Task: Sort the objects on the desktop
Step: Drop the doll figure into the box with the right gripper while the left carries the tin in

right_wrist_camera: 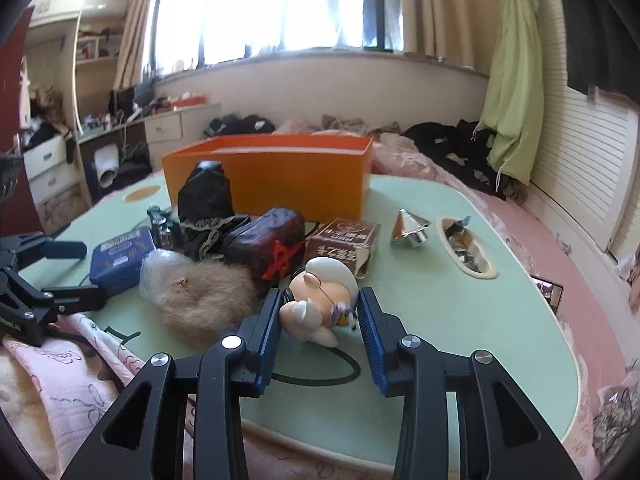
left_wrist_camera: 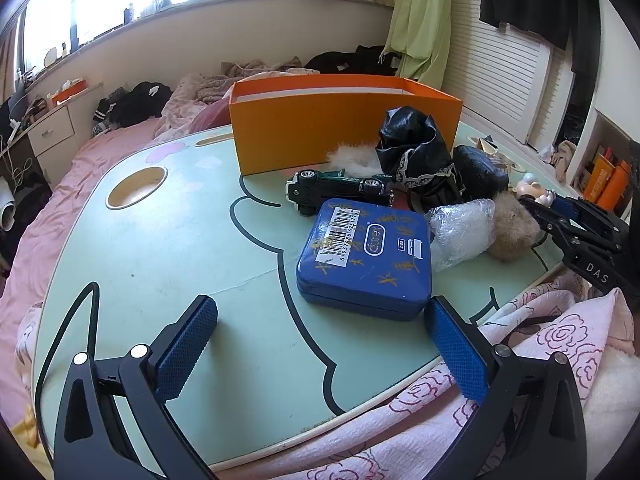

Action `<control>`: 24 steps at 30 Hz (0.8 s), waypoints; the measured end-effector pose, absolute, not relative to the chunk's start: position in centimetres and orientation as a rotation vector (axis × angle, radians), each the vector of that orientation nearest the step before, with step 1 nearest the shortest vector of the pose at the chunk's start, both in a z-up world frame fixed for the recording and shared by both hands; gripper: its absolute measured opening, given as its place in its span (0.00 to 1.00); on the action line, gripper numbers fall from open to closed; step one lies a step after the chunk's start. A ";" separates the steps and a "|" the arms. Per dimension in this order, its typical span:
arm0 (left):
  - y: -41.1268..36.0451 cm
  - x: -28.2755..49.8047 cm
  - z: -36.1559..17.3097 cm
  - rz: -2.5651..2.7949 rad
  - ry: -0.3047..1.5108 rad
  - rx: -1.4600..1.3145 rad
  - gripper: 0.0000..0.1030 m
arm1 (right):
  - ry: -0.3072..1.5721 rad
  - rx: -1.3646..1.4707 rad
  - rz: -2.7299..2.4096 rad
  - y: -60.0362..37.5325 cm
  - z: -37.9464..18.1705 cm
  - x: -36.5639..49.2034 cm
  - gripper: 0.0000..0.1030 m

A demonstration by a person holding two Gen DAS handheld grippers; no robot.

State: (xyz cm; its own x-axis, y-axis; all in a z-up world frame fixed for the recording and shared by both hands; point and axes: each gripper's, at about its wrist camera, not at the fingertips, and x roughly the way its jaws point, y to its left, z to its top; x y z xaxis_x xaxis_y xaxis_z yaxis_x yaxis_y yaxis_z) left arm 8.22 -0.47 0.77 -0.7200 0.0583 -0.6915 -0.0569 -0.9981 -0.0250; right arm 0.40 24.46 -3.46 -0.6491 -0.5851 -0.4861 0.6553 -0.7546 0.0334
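The right gripper (right_wrist_camera: pixel 318 312), jaws apart, brackets a small cream-coloured cartoon figurine (right_wrist_camera: pixel 320 300) lying on the pale green cartoon-printed table (right_wrist_camera: pixel 460 320), the blue pads close on either side of it but not visibly pressing. The left gripper (left_wrist_camera: pixel 320 344), jaws wide apart and holding nothing, hovers just before a blue rectangular tin with a barcode label (left_wrist_camera: pixel 366 252). Behind the clutter stands an open orange cardboard box (right_wrist_camera: pixel 280 168); a tan fur pompom (right_wrist_camera: pixel 204 300) lies just beside the figurine.
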 end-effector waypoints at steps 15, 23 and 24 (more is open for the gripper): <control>1.0 5.5 1.8 2.738 0.039 -1.144 0.67 | 0.178 0.636 -2.345 24.7 -3.3 0.4 0.35; 0.8 6.8 2.3 2.755 0.034 -1.070 0.65 | 0.154 0.654 -2.321 24.8 -3.0 0.1 0.35; 0.6 7.0 2.7 2.763 0.011 -1.055 0.65 | 0.137 0.651 -2.323 25.0 -2.6 -0.1 0.35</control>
State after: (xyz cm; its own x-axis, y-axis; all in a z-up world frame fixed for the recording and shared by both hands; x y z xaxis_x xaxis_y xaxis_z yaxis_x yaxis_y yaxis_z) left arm 7.00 0.59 2.69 -0.7307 0.1685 -0.6616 -0.1735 -0.9831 -0.0587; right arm -0.06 24.96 -2.59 -0.6216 -0.6107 -0.4906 0.6640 -0.7431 0.0837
